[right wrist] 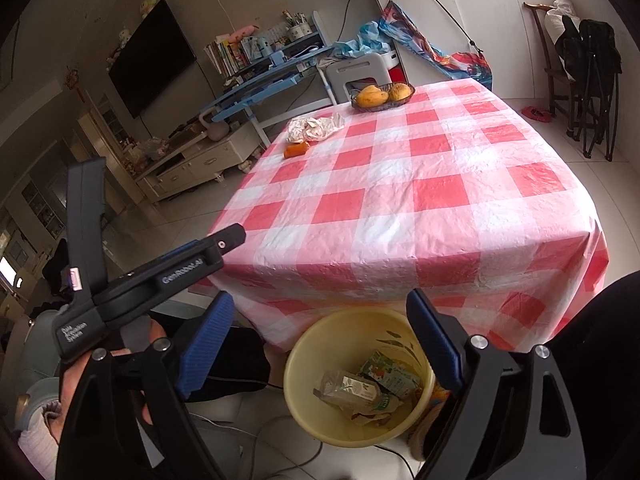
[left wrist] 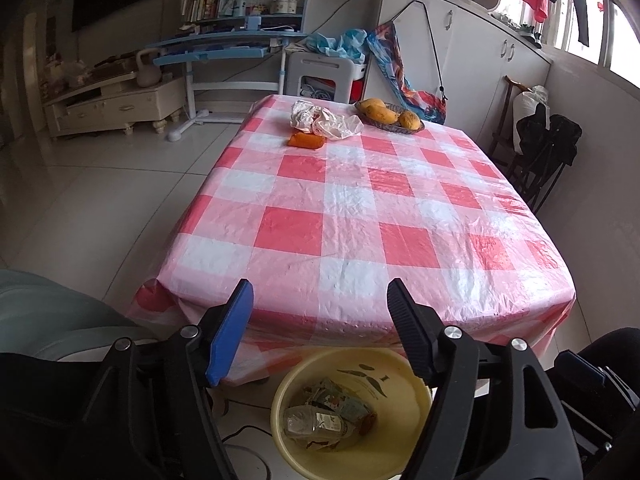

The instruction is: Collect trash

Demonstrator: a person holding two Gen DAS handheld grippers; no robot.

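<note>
A yellow trash bin [left wrist: 280, 400] [right wrist: 296, 364] stands on the floor at the table's near edge, holding a clear plastic bottle [left wrist: 308, 424] [right wrist: 352, 390] and wrappers. My left gripper [left wrist: 320, 296] is open and empty above the bin. My right gripper [right wrist: 320, 308] is open and empty, also above the bin. The left gripper's body [right wrist: 160, 276] shows in the right wrist view at left. At the table's far side lie a crumpled white plastic bag [left wrist: 326, 120] [right wrist: 316, 126] and an orange wrapper [left wrist: 306, 141] [right wrist: 297, 149].
The table [left wrist: 360, 208] [right wrist: 400, 200] has a red-and-white checked cloth. A basket of mangoes [left wrist: 390, 116] [right wrist: 382, 96] sits at its far edge. A blue desk [left wrist: 224, 46], a white stool [left wrist: 324, 76] and a dark chair [left wrist: 536, 152] stand around. Cables lie on the floor near the bin.
</note>
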